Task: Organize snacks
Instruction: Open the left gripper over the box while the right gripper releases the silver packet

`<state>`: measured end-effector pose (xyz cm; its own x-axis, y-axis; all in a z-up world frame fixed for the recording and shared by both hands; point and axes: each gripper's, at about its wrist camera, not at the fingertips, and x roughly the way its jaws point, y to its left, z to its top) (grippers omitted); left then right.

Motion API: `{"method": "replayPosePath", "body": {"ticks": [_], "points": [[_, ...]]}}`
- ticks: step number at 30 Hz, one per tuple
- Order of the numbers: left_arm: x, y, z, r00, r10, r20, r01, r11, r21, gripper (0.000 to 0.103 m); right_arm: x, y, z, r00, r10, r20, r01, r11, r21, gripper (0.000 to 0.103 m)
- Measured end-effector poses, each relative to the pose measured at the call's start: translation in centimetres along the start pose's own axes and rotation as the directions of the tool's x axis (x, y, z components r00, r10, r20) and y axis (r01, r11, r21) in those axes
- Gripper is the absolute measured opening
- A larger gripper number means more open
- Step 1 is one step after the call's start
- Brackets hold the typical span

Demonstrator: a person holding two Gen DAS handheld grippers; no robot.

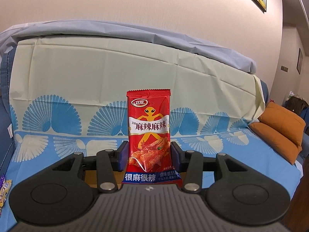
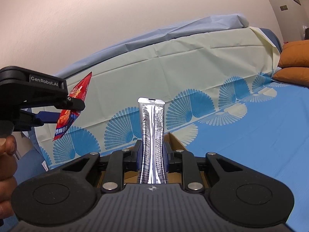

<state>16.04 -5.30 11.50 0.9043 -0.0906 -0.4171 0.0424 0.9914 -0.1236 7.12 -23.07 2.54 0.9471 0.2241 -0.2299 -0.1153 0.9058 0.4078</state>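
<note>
My left gripper point(image 1: 148, 150) is shut on a red spicy-snack packet point(image 1: 148, 123), which stands upright between the blue pads with its printed front facing the camera. In the right wrist view that same left gripper point(image 2: 63, 114) appears at the left, held in the air with the red packet point(image 2: 72, 106) tilted in its jaws. My right gripper point(image 2: 152, 152) is shut on a silver foil packet point(image 2: 152, 135), pinched narrow at its middle, with its printed back showing. A brown cardboard box point(image 2: 174, 141) lies just beneath and behind the right gripper's fingers.
A sofa covered with a blue and cream fan-patterned cloth point(image 1: 77, 89) fills the background. Orange cushions point(image 1: 280, 129) sit at its right end. Another snack wrapper point(image 1: 3, 191) lies at the far left edge. A hand point(image 2: 6, 166) grips the left tool's handle.
</note>
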Motion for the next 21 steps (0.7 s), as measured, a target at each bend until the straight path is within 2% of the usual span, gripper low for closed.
{"method": "replayPosePath", "body": {"ticks": [2,4,5,6,8,10,13,14,15,16,18,21], "points": [[-0.1,-0.1,0.1,1.0,-0.023,-0.003,0.023,1.0,0.008,0.052,0.0,0.1,0.0,1.0,0.005,0.005,-0.005,1.0,0.003,0.024],[-0.2,-0.1,0.1,0.998,-0.049,-0.028,0.05,0.998,0.034,0.071,0.3,0.4,-0.2,1.0,0.012,-0.016,-0.012,1.0,-0.007,0.03],[-0.6,0.0,0.0,0.999,-0.042,-0.025,0.043,0.998,0.046,0.081,0.4,0.8,-0.3,1.0,0.001,-0.021,-0.002,1.0,-0.023,0.039],[-1.4,0.4,-0.3,1.0,-0.023,0.003,0.023,0.998,0.059,0.081,0.4,1.2,-0.4,1.0,-0.004,-0.017,0.003,0.999,-0.041,0.057],[-3.0,1.8,-1.2,0.999,-0.012,0.037,0.01,0.997,0.073,0.08,0.0,1.7,-0.5,1.0,0.011,0.0,-0.012,0.998,-0.06,0.069],[-4.7,4.1,-2.5,0.999,0.0,0.051,-0.003,0.998,0.06,0.071,-0.3,2.3,-0.7,1.0,0.031,-0.002,-0.031,0.996,-0.079,0.07],[-7.1,8.6,-5.0,0.997,0.069,0.045,-0.071,0.997,0.044,0.045,-0.5,3.1,-0.9,0.999,0.033,-0.012,-0.034,0.993,-0.114,0.071],[-7.8,10.4,-6.1,0.994,0.104,0.037,-0.106,0.994,0.039,0.031,-0.6,3.3,-1.0,0.999,0.034,-0.011,-0.035,0.992,-0.125,0.071],[-8.4,12.1,-7.0,0.991,0.134,0.029,-0.135,0.99,0.038,0.023,-0.9,3.5,-1.1,0.999,0.036,-0.008,-0.037,0.99,-0.133,0.071],[-8.9,14.0,-8.3,0.984,0.176,0.024,-0.177,0.983,0.044,0.02,-1.1,3.8,-1.1,0.999,0.039,-0.004,-0.039,0.989,-0.14,0.071],[-9.6,17.2,-11.0,0.959,0.282,0.019,-0.283,0.955,0.092,0.017,-1.5,4.2,-1.3,0.999,0.047,-0.002,-0.047,0.987,-0.155,0.071],[-9.9,21.3,-15.5,0.906,0.423,-0.006,-0.417,0.896,0.153,0.017,-2.1,5.1,-1.7,0.998,0.065,0.001,-0.063,0.981,-0.186,0.07]]}}
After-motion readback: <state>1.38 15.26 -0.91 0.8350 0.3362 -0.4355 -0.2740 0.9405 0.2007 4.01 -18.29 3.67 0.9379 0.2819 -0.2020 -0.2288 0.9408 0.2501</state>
